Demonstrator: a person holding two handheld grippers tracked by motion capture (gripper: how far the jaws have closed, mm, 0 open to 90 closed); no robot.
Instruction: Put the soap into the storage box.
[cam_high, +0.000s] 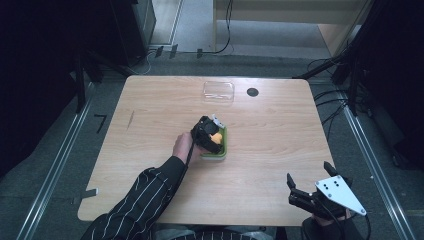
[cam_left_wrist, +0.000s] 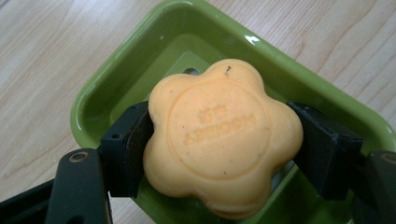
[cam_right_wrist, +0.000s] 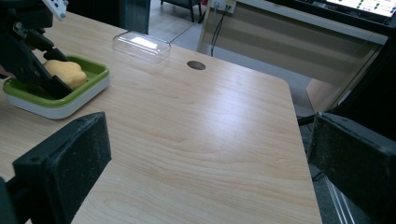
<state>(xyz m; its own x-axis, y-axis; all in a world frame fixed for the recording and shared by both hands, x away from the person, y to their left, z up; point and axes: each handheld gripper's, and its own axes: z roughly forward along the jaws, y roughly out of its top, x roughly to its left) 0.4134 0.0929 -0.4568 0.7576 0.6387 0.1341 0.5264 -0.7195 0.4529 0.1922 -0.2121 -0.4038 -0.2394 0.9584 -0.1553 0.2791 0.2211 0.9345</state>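
**Left tool pinching the soap over its dish**

The left tool (cam_high: 212, 135) has its two black jaws pressed against opposite sides of an orange, flower-shaped bar of soap (cam_left_wrist: 219, 137), one jaw on each flank with the embossed face turned up toward the camera that rides on it. The soap sits between the jaws, directly ahead of the tool and inside the rim of a green rectangular plastic soap dish with a white base (cam_left_wrist: 116, 79). Whether the bar is resting on the dish floor or just lifted off it cannot be told.

From the high view, that dish lies near the middle of the pale wooden surface (cam_high: 150, 105), its long axis running near-to-far. The left hand (cam_high: 183, 146) reaches in from the near left — it is plainly the nearer one to the soap.

The right tool (cam_high: 310, 184) hangs at the near right edge, jaws spread wide and holding nothing, well apart from the dish.

At the far side lies a clear plastic lid (cam_high: 218, 92), with a dark round hole in the surface (cam_high: 252, 92) just to its right. If covering is intended — a judgement only — the lid lies far of the dish.
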